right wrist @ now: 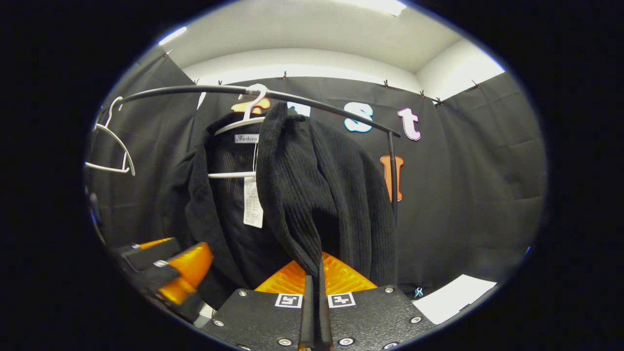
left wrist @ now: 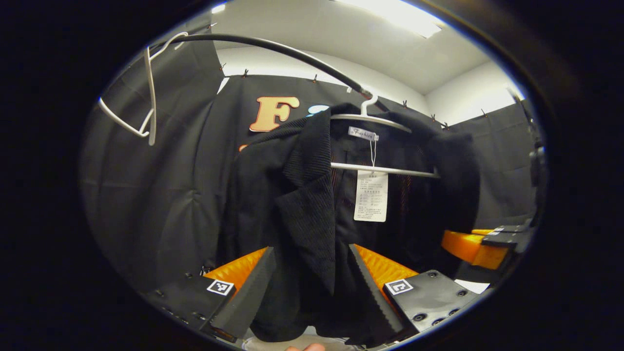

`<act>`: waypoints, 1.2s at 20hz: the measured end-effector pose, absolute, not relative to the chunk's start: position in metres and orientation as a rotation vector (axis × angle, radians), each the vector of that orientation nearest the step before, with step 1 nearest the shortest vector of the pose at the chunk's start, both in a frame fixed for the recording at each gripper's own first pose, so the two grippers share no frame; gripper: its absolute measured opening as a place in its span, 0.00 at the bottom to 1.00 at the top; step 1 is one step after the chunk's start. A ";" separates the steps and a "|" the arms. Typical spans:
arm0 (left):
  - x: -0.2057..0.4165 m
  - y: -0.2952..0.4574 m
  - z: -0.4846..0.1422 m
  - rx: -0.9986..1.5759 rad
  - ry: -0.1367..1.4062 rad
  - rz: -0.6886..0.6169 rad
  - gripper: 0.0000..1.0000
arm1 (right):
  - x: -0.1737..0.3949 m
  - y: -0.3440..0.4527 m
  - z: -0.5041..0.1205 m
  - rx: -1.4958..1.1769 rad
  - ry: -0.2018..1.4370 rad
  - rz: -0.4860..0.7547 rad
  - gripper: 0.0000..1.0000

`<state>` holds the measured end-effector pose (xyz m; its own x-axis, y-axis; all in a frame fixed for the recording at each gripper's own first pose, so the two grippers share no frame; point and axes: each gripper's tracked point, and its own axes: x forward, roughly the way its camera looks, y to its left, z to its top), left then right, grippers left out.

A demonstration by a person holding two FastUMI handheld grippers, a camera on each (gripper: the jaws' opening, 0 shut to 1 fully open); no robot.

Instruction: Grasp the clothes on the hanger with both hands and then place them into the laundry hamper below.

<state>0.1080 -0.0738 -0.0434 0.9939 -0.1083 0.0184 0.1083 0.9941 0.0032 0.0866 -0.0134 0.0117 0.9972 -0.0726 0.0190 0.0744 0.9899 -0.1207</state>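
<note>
The black jacket [left wrist: 312,204] is hanging on a white hanger [left wrist: 375,119] from the rail [right wrist: 204,89]. The left tool [left wrist: 312,287] is gaping around its front edge; the right tool [right wrist: 315,312] is pinching its lapel. "Fashion" is showing on the collar label [left wrist: 362,133].

A black ribbed jacket [left wrist: 312,204] hangs open-fronted on a white hanger [left wrist: 375,117], paper tag inside.

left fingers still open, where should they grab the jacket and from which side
The hanging front panel below the lapel, on the jacket. It already drapes between the open left gripper fingers, so come straight in from the front and close. The right gripper pinches the other front edge.
</note>
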 end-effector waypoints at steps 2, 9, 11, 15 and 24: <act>0.127 -0.084 -0.048 0.023 -0.044 -0.084 0.97 | 0.081 -0.016 0.021 -0.136 -0.028 -0.070 0.05; 0.159 -0.080 -0.055 0.070 -0.086 0.065 0.93 | 0.081 -0.018 0.034 -0.136 -0.047 -0.052 0.05; 0.158 -0.072 -0.051 0.093 -0.108 0.096 0.93 | 0.080 -0.017 0.035 -0.135 -0.048 -0.049 0.05; 0.156 -0.061 -0.050 0.103 -0.092 0.103 0.58 | 0.075 -0.018 0.034 -0.119 -0.045 -0.042 0.06; 0.116 -0.008 -0.011 0.094 -0.086 0.096 0.14 | 0.060 -0.039 0.046 -0.071 -0.075 -0.077 0.09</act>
